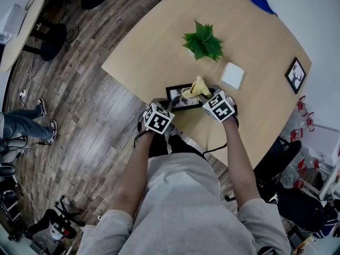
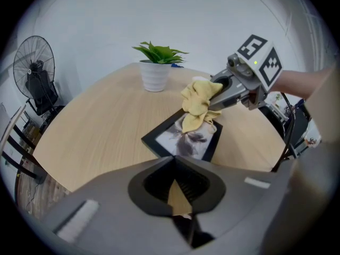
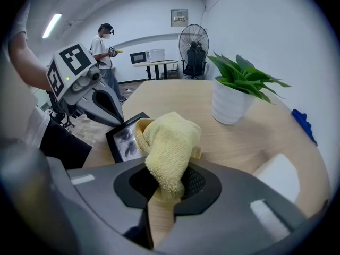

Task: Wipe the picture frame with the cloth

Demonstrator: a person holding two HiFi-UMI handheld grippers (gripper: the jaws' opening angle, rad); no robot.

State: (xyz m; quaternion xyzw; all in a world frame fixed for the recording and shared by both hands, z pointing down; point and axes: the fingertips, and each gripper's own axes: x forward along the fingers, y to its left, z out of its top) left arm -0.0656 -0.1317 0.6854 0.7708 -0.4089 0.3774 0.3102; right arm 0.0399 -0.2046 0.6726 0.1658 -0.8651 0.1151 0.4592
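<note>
Wooden desk (image 1: pixel 159 47) bears the fragile picture frame (image 2: pixel 180 139); right tongs (image 3: pixel 166 187) clamp the soft cloth (image 3: pixel 169 139) by its bunch, left tongs (image 2: pixel 179 194) closed, empty.

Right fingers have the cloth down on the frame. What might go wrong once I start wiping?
1. The picture frame lies flat close to the table edge and nothing clamps it. The left gripper is shut and empty near it, so a stroke toward the edge may slide it off.
2. The right gripper pinches only a bunch of the cloth, so drag on the glass might pull it free.
</note>
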